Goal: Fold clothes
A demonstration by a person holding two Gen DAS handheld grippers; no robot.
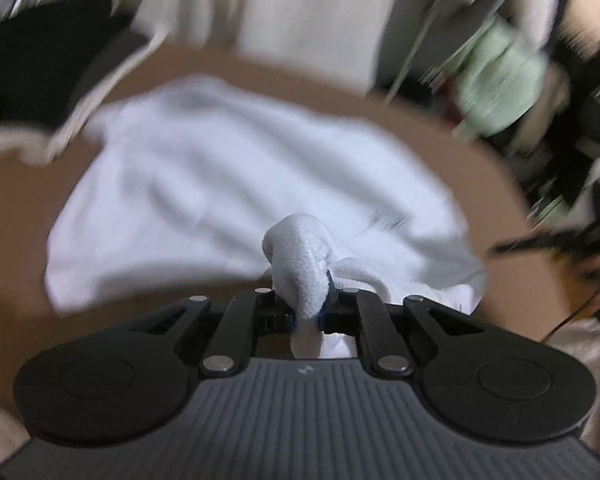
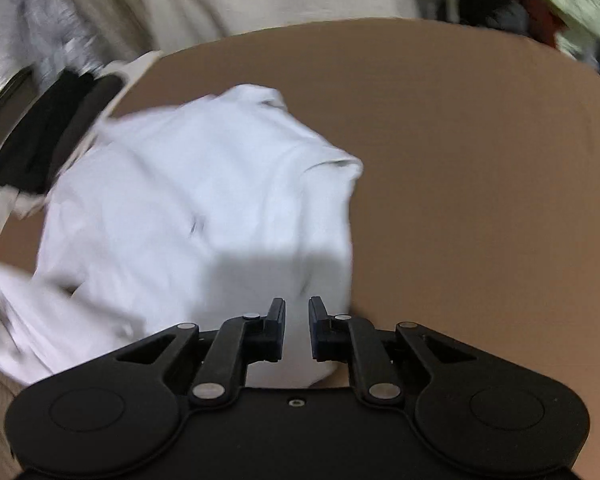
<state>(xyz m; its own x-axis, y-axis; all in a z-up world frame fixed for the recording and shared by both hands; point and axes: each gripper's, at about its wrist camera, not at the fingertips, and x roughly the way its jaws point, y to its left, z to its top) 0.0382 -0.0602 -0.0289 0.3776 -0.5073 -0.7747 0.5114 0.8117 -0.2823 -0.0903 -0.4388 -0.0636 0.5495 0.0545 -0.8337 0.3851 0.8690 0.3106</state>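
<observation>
A white garment (image 1: 236,184) lies spread on a brown table (image 1: 12,208), blurred by motion. My left gripper (image 1: 306,308) is shut on a bunched fold of the white garment, which sticks up between its fingers. In the right wrist view the same white garment (image 2: 188,208) covers the left half of the table (image 2: 480,160). My right gripper (image 2: 297,320) is open with a narrow gap between its fingers, hovering over the garment's near edge and holding nothing.
A dark garment in a light-rimmed container (image 2: 48,136) sits at the table's far left, also in the left wrist view (image 1: 40,68). Pale green cloth (image 1: 496,80) and clutter lie beyond the far right edge. A white curtain (image 1: 300,8) hangs behind.
</observation>
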